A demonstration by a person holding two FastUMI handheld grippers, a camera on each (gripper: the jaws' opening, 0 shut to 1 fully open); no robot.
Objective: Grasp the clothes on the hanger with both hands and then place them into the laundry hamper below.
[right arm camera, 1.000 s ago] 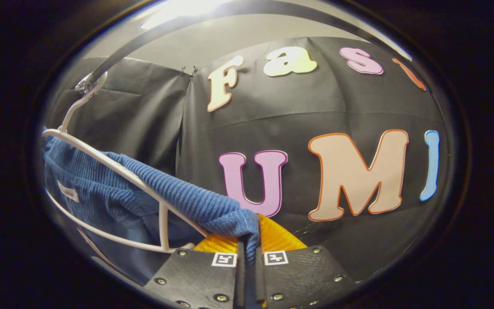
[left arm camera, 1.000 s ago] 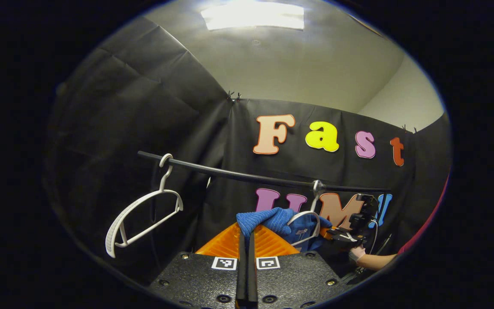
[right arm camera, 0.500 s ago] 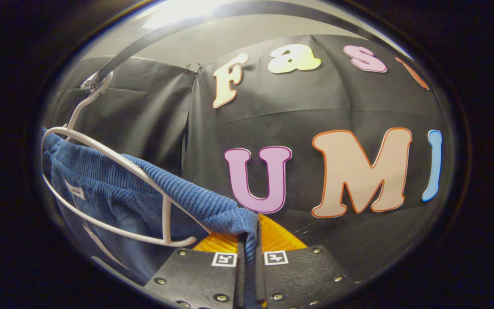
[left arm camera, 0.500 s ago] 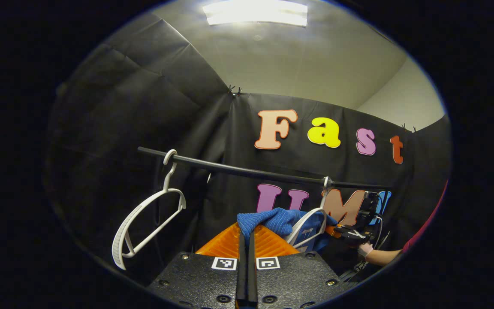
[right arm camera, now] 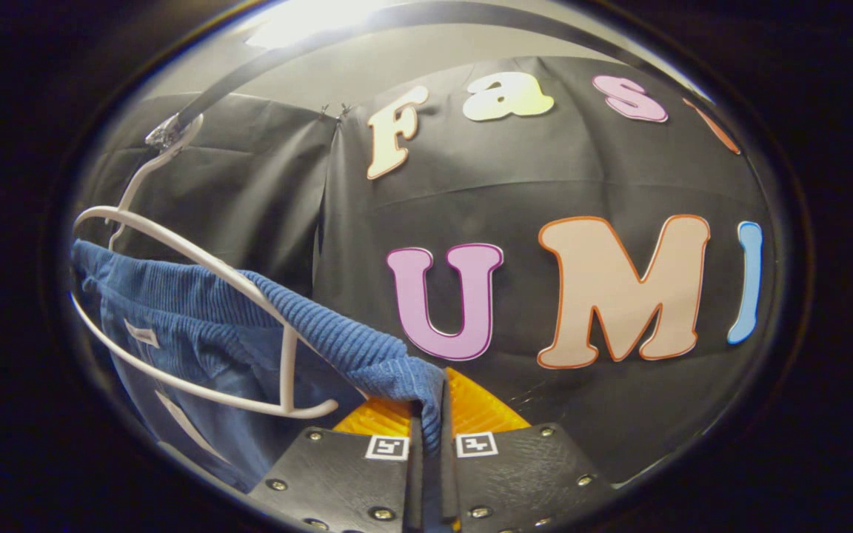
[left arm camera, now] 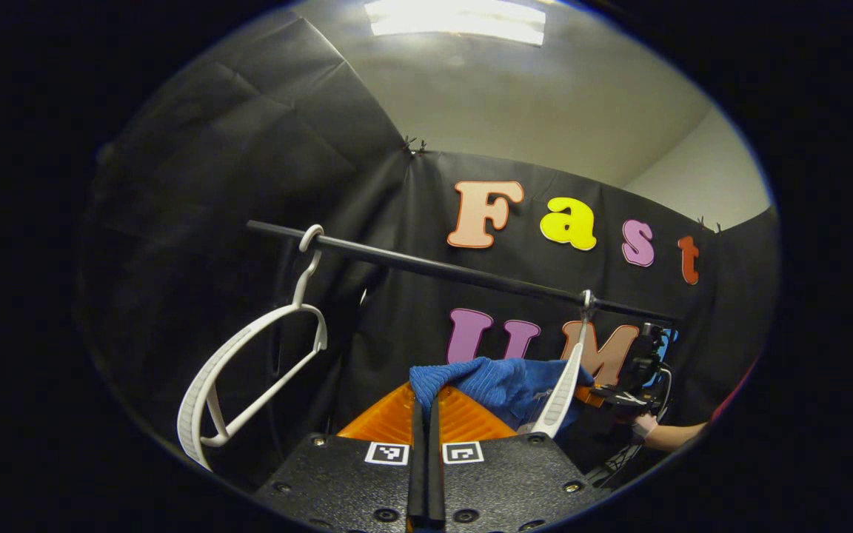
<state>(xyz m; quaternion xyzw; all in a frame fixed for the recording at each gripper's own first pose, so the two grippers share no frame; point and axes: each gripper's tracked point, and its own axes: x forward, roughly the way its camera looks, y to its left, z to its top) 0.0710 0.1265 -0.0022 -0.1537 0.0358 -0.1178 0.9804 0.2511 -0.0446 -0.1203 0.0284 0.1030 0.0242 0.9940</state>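
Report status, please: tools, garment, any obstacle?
Both tools, left and right, shut on blue garment. Garment partly on white hanger. Hamper unseen.

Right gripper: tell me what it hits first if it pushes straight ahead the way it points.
The right gripper is already shut on the blue garment, so that cloth comes first. Past it, probably the black cloth wall; depth is unclear. The white hanger sits to the left of that line.

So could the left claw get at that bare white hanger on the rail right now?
Probably not yet: the left claw is shut on the blue garment, as is the right claw. The bare hanger hangs unobstructed on the rail.
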